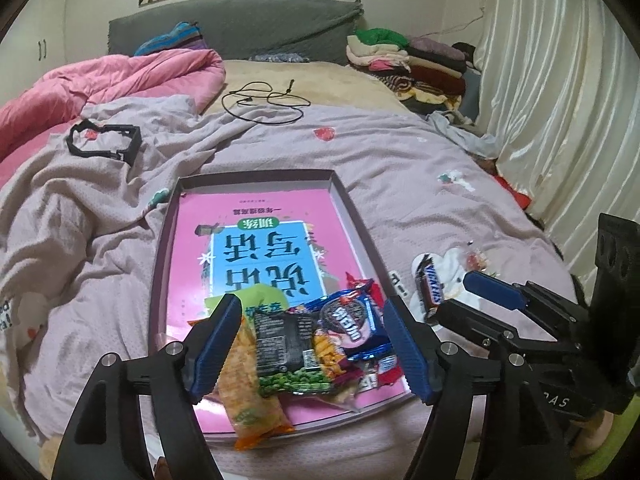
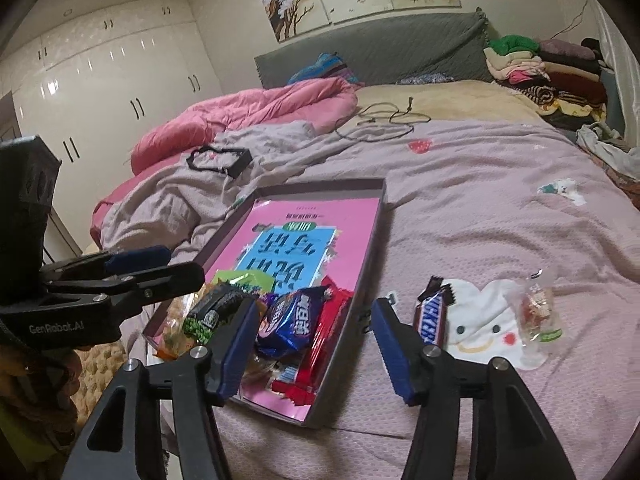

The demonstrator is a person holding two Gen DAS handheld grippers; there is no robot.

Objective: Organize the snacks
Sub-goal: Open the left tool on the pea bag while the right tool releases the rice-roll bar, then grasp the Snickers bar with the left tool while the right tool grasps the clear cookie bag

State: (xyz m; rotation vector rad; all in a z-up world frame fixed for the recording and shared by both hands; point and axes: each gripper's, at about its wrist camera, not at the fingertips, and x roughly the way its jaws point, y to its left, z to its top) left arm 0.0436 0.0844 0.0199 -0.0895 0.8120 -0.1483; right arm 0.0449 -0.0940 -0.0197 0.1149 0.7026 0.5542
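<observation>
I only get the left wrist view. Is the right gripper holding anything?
Observer: No. The right gripper is open, with nothing between its pads.
Operator: Anything outside the tray besides the Snickers?
Observer: Yes, a clear candy packet lies on the bed just right of the Snickers.
Operator: What's the red thing under the blue pack?
Observer: A long red wrapper, lying along the right wall of the tray, partly under the blue pack.
</observation>
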